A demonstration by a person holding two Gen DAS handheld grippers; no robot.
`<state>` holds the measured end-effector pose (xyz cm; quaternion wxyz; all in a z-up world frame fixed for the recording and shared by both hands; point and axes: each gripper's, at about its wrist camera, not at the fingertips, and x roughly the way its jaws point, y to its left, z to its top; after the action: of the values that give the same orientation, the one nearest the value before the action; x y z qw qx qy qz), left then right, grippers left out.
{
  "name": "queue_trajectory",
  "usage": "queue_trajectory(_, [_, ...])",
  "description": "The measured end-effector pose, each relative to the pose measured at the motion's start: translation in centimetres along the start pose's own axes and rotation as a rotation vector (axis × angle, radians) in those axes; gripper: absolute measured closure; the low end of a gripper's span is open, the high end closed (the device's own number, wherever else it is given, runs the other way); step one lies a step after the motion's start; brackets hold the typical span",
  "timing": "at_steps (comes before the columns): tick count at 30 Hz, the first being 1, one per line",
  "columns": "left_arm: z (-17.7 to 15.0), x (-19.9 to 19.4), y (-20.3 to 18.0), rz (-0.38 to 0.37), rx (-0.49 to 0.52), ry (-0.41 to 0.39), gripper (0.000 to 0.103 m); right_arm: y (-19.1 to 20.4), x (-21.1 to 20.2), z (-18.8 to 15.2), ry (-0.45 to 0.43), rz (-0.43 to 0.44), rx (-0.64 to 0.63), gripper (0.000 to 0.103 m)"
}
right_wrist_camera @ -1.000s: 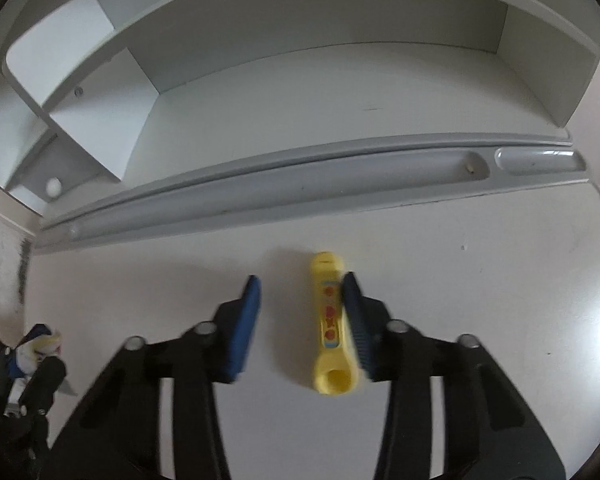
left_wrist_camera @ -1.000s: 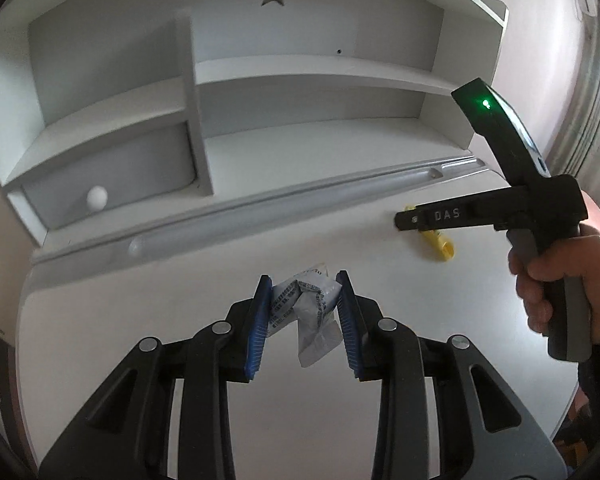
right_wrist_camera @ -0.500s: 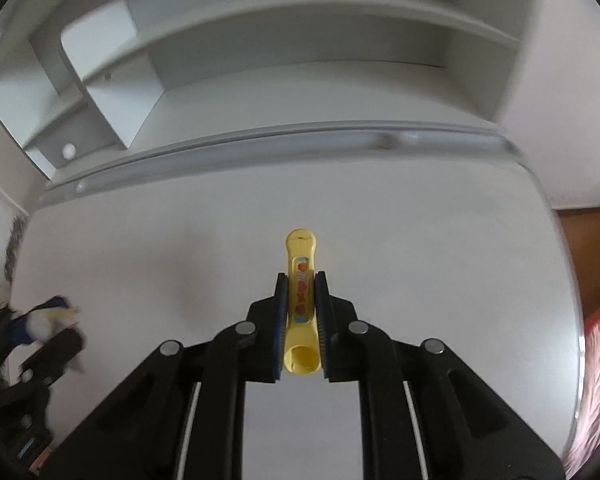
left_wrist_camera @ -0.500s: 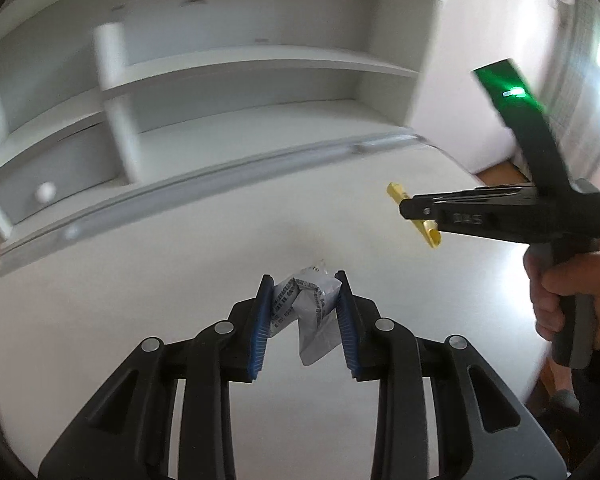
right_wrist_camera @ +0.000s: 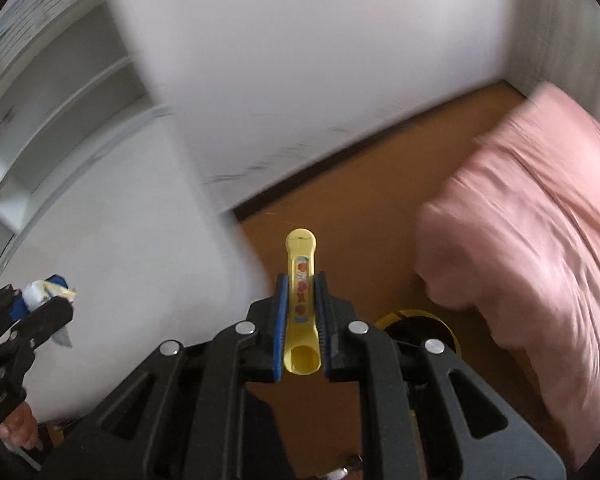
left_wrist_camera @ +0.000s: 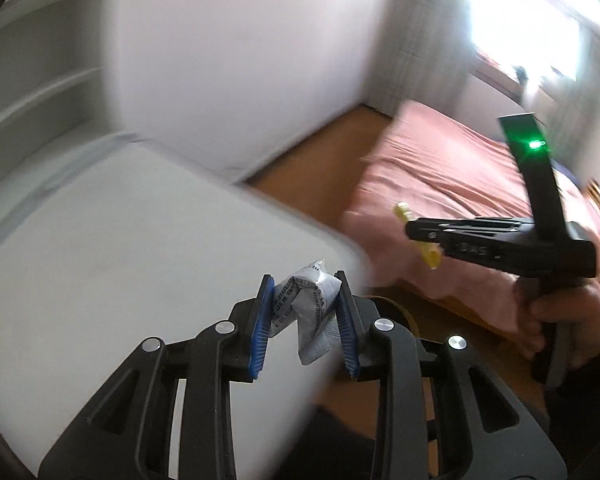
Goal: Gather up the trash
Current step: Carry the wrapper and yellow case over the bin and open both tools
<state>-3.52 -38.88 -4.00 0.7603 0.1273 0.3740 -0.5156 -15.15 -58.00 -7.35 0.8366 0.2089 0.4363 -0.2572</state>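
— Yellow plastic: what holds it?
— The right gripper point(right_wrist_camera: 301, 316) is clamped on a yellow tube point(right_wrist_camera: 301, 296), its tip poking out ahead over brown floor point(right_wrist_camera: 352, 216), beside a pink bed point(right_wrist_camera: 540, 272).
— And the left gripper point(left_wrist_camera: 305, 320)?
— Its blue pads point(left_wrist_camera: 260, 328) pinch a crumpled white wrapper point(left_wrist_camera: 308, 312), held at the edge of a white desk point(left_wrist_camera: 120, 248). A hand point(left_wrist_camera: 568, 320) grips the other tool's handle.
— Anything below?
— A yellow-rimmed dark opening point(right_wrist_camera: 416, 322) shows behind the right fingers; the background is blurred.

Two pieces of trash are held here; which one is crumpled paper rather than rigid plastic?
The white printed wrapper in the left gripper is crumpled and folded. The yellow tube in the right gripper is straight, rigid plastic.
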Motion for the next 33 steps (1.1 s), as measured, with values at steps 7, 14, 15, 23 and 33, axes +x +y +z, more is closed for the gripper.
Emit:
queue_trajectory(7, [0.6, 8.1, -10.1, -0.162, 0.158, 0.094, 0.074, -13.0, 0.3, -4.5, 0.049, -0.085, 0.205, 0.089])
queue_trajectory(14, [-0.3, 16.4, -15.0, -0.209, 0.211, 0.204, 0.074, -17.8, 3.7, -7.9, 0.122, -0.084, 0.305, 0.089])
queue_trajectory(15, [-0.2, 17.7, -15.4, -0.210, 0.211, 0.219, 0.074, -18.0, 4.4, -8.2, 0.132, -0.082, 0.314, 0.089])
queue_trajectory(23, [-2.6, 24.7, -15.5, -0.174, 0.203, 0.317, 0.074, -20.2, 7.7, -10.3, 0.185, -0.062, 0.356, 0.089])
queue_trajectory(33, [-3.5, 26.8, -16.1, -0.199, 0.201, 0.349, 0.067, -21.6, 8.7, -10.9, 0.187, -0.050, 0.386, 0.089])
